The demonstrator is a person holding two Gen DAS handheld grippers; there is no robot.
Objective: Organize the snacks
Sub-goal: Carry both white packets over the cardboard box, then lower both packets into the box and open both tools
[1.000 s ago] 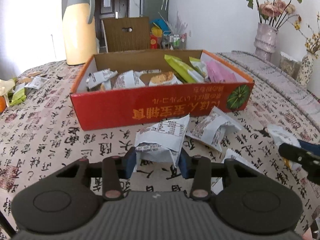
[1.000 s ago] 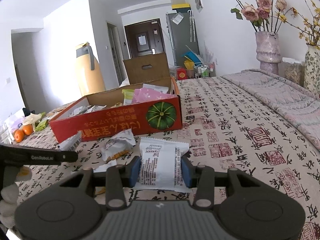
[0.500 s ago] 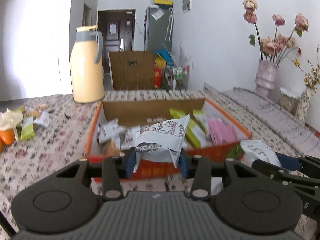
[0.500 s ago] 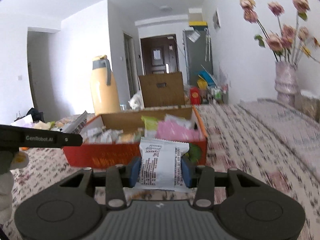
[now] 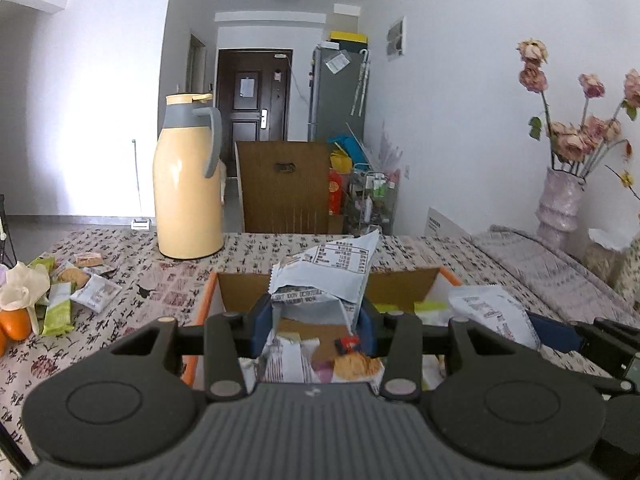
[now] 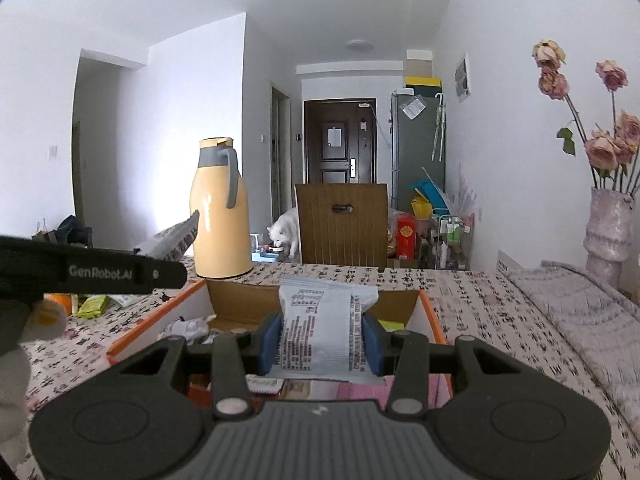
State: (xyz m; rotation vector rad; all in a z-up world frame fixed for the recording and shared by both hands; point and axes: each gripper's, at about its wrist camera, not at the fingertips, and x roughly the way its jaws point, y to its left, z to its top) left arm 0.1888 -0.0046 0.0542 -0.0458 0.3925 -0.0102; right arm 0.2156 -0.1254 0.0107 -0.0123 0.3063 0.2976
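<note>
My left gripper (image 5: 314,326) is shut on a white snack packet (image 5: 324,276) and holds it above the open orange cardboard box (image 5: 200,312), which has several snack packets inside. My right gripper (image 6: 322,342) is shut on another white snack packet (image 6: 320,328), also held over the box (image 6: 156,322). The right gripper and its packet (image 5: 488,312) show at the right of the left wrist view. The left gripper's finger (image 6: 120,270) and its packet (image 6: 172,236) show at the left of the right wrist view.
A yellow thermos jug (image 5: 186,184) stands beyond the box on the patterned tablecloth. Loose snacks (image 5: 76,284) and an orange (image 5: 14,324) lie at the left. A vase of dried roses (image 5: 560,200) stands at the right. A brown chair back (image 6: 342,224) is behind the table.
Both grippers have lifted their packets off the table and moved forward. They now hang over the open box instead of in front of it.
</note>
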